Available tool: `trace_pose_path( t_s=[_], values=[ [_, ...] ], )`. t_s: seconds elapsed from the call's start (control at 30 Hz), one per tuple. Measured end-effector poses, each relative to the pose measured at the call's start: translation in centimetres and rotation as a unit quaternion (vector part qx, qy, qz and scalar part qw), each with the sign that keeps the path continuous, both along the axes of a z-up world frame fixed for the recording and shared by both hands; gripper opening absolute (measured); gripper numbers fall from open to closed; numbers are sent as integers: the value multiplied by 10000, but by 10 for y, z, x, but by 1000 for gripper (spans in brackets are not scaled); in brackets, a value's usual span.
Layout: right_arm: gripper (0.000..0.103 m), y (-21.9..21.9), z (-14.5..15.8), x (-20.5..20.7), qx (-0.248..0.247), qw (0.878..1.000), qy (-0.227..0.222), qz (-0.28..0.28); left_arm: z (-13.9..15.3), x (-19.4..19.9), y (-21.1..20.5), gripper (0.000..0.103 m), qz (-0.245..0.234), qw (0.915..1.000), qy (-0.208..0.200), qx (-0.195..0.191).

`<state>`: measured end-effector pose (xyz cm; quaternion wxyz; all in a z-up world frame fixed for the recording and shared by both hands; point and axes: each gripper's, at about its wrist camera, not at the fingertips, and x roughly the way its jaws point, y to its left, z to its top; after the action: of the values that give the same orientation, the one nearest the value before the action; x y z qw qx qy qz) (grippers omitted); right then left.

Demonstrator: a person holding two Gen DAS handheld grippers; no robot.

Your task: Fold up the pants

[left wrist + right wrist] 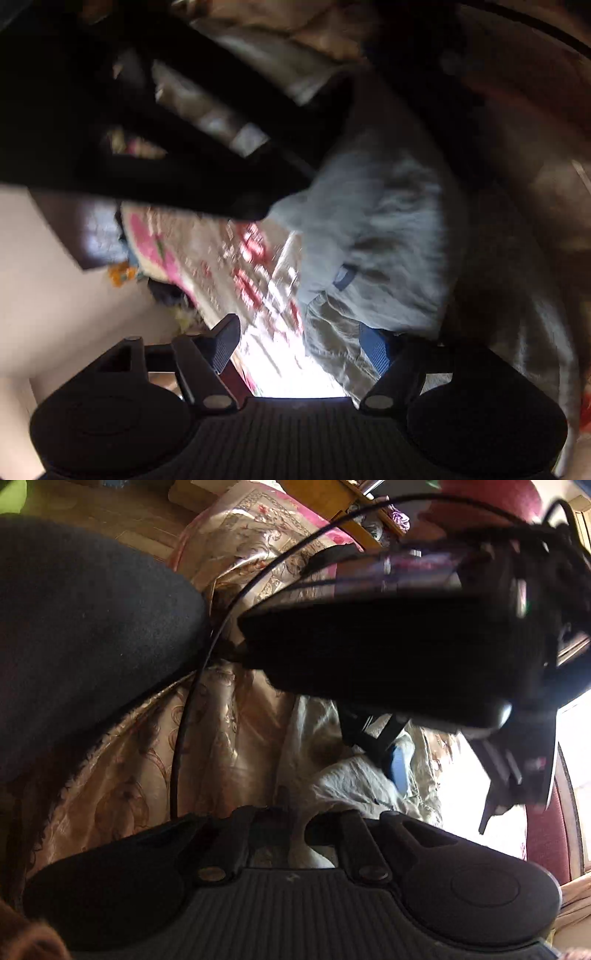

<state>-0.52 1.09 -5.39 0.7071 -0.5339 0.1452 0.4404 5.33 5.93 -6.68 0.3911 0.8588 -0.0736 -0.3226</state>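
The pants [376, 236] are pale grey-blue and lie crumpled on a floral satin bedspread [251, 266]. My left gripper [301, 332] stands open just over their near edge; the blue-padded right finger [375, 350] is beside the cloth and nothing is pinched. In the right wrist view the same pants [351, 786] look cream in the glare. My right gripper [286, 808] is shut, with pale cloth bunched at its tips. The left gripper [384, 746] hangs over the pants from the upper right. The right gripper's black body [166, 147] reaches in from the upper left of the left wrist view.
A black cable [181, 738] runs down across the bedspread [147, 775]. A large dark grey cloth shape [81, 635], perhaps a person's leg, fills the left side. A wooden shelf [354, 502] stands beyond the bed, and strong sunlight washes out the right.
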Motion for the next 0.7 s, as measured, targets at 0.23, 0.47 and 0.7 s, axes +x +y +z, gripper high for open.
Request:
trace_pose_path(
  t_s=[0.23, 0.47, 0.7],
  values=[
    [8, -14, 1, 4, 355, 9993, -38, 104, -16, 25, -18, 52, -459, 9898, 159, 1337],
    [7, -35, 16, 6, 777, 9964, 111, -314, -9, 37, -28, 24, 469, 9915, 463, 1123],
    [6, -53, 39, 3, 831, 9943, -312, -586, 19, 37, -12, 20, 2592, 9630, 677, -307]
  ],
)
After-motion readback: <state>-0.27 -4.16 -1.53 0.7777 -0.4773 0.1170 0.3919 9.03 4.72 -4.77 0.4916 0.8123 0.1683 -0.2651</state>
